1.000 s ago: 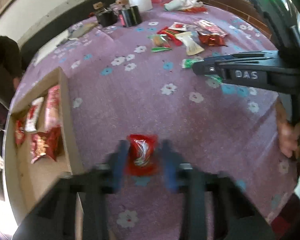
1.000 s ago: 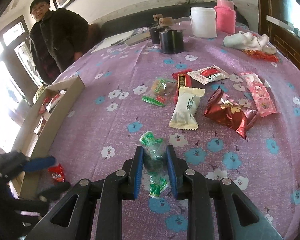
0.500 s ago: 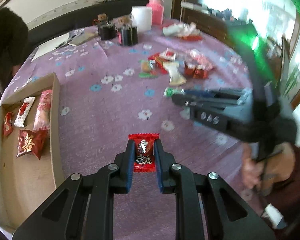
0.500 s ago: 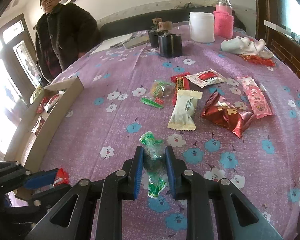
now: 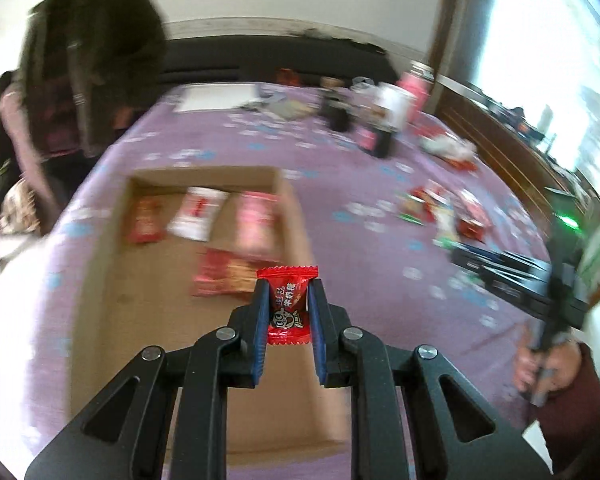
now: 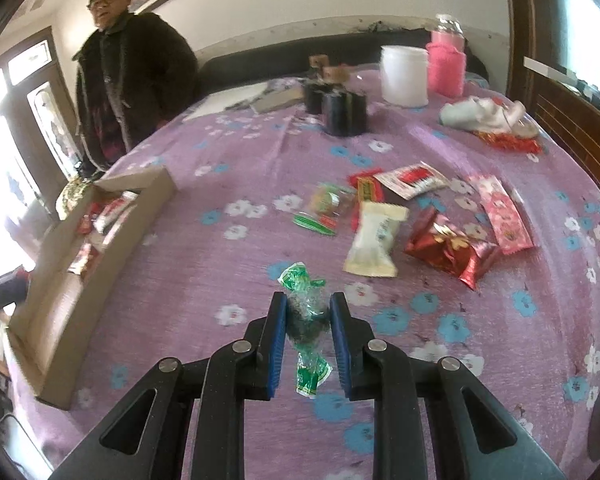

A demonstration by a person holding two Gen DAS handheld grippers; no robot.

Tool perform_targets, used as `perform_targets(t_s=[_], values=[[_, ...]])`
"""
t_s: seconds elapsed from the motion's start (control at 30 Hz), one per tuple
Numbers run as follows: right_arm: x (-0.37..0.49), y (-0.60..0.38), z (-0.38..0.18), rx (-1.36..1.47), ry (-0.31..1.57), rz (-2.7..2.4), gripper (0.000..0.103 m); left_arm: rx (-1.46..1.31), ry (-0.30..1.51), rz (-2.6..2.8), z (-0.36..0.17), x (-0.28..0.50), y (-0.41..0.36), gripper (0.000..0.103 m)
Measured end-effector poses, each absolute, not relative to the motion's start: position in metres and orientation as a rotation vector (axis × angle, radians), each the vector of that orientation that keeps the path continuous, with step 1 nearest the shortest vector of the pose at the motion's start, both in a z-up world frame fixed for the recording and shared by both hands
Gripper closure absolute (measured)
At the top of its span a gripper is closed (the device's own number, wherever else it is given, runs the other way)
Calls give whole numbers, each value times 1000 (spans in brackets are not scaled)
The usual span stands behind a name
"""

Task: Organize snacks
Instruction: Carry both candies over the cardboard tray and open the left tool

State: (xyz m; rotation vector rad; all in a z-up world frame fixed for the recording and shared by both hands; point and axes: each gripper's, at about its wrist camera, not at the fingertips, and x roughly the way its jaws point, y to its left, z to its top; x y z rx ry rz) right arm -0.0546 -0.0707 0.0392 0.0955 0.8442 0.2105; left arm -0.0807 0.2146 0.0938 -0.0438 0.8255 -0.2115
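My left gripper [image 5: 287, 292] is shut on a small red candy packet [image 5: 287, 303], held in the air above the right wall of a shallow cardboard box [image 5: 140, 304]. Several red, white and pink snack packets [image 5: 198, 218] lie in that box. My right gripper [image 6: 308, 308] is shut on a green-ended clear candy wrapper [image 6: 306, 314], just above the purple flowered tablecloth [image 6: 240, 152]. The same box [image 6: 60, 308] sits at the left in the right wrist view. The right gripper's body [image 5: 516, 280] shows at the right edge of the left wrist view.
Loose snacks lie right of centre: a cream packet [image 6: 376, 240], a shiny red packet [image 6: 448, 248], a pink packet [image 6: 504, 216]. Black cups [image 6: 344, 110], a white jar [image 6: 404, 74] and a pink bottle [image 6: 446, 62] stand at the back. A person in a dark coat [image 6: 128, 80] stands at the far left.
My left gripper swung left and rose with the red candy, from over the tablecloth to over the box. The right gripper lifted slightly, the green candy still between its fingers.
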Motion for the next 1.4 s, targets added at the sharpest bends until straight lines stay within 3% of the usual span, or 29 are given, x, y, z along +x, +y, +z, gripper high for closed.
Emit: perform_targets(t_s=[0.27, 0.83, 1.33, 1.4], values=[[-42, -8, 66, 74, 855, 345, 81, -183, 909, -74, 68, -37, 296, 87], [44, 148, 50, 51, 1031, 544, 81, -185, 1015, -5, 26, 16, 313, 87], [74, 172, 30, 69, 1068, 525, 77, -274, 1012, 38, 29, 12, 332, 84], [72, 167, 35, 86, 1059, 528, 75, -284, 1001, 43, 34, 8, 333, 76]])
